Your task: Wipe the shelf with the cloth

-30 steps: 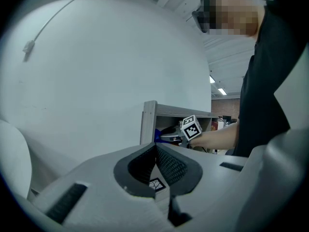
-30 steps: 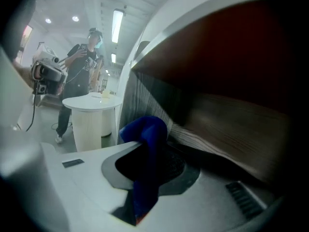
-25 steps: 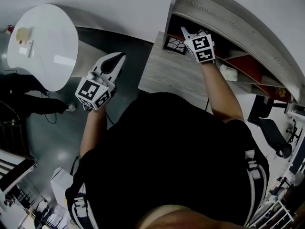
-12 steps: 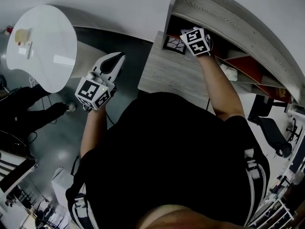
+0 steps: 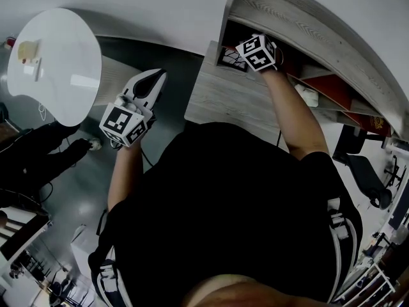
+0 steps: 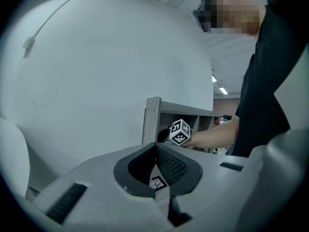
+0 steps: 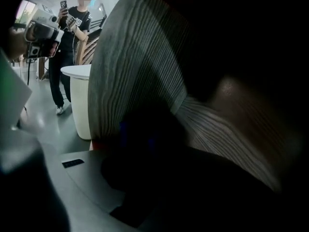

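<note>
Two grippers show, and only the right gripper (image 5: 250,47) is at the shelf (image 5: 300,25). It reaches into the leftmost compartment under the top board, its marker cube just outside the opening and the forearm running back across the wood-grain ledge (image 5: 220,98) below. Its own view is very dim, but the jaws look closed around a dark, bluish bundle, the cloth (image 7: 140,132). The cloth bulges up out of the pinch and points ahead into the compartment; it is bunched, so no long axis can be made out. It sits close against the compartment's upright side panel (image 7: 130,57), whose grain runs up and away, while the striped shelf board (image 7: 227,139) stretches off to the right into darkness. Left of that panel the room opens out, with a white round table (image 5: 54,59) and a person (image 7: 72,37) standing beyond it. In the head view a small tile with a black-and-white crackle pattern (image 5: 231,57) sits just beside the gripper at the compartment's mouth. Farther right along the shelf lie a small white object (image 5: 308,96) and red items (image 5: 332,88). The left gripper (image 5: 152,82) hangs well apart from the shelf, over the grey floor (image 5: 77,190) between table and ledge, aimed toward the shelf. Its jaws are pressed together at the tips with nothing between them.
</note>
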{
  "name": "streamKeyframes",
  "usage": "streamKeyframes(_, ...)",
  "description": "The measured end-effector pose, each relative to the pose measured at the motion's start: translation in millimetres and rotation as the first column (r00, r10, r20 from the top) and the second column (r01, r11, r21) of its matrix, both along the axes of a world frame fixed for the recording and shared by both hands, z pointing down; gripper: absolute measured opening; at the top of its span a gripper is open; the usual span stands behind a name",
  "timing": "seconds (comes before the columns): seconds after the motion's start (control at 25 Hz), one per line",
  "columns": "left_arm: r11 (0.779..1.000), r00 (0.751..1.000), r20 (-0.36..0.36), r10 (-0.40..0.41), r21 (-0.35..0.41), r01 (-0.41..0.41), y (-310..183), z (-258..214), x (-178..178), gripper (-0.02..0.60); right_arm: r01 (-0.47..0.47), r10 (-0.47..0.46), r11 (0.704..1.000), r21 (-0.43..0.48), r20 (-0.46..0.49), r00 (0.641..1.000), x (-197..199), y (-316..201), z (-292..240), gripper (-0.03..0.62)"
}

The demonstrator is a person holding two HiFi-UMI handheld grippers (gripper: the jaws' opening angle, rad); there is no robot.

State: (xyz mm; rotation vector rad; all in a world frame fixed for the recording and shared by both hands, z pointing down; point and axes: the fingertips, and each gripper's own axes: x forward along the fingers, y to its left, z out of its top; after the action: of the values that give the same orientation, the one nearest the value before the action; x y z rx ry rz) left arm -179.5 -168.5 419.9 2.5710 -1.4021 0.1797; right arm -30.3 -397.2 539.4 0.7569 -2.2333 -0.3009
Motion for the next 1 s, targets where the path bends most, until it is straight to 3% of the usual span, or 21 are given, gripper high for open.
streamKeyframes(0.6, 1.0, 1.0, -0.001, 0.009, 0.015, -0.009, -1.3, -3.1, -2.2, 0.017, -0.021, 0.02, 1.0, -0.007, -0.024, 1.0, 5.2, 0.9, 0.7, 0.071)
streamKeyframes(1.0, 0.997, 0.998, -0.005, 0.069, 0.028, -0.069, -5.7, -5.8, 7.8, 0.017, -0.085, 0.085, 0.996, 0.004, -0.055, 0.995, 37.0, 2.8, -0.2, 0.072)
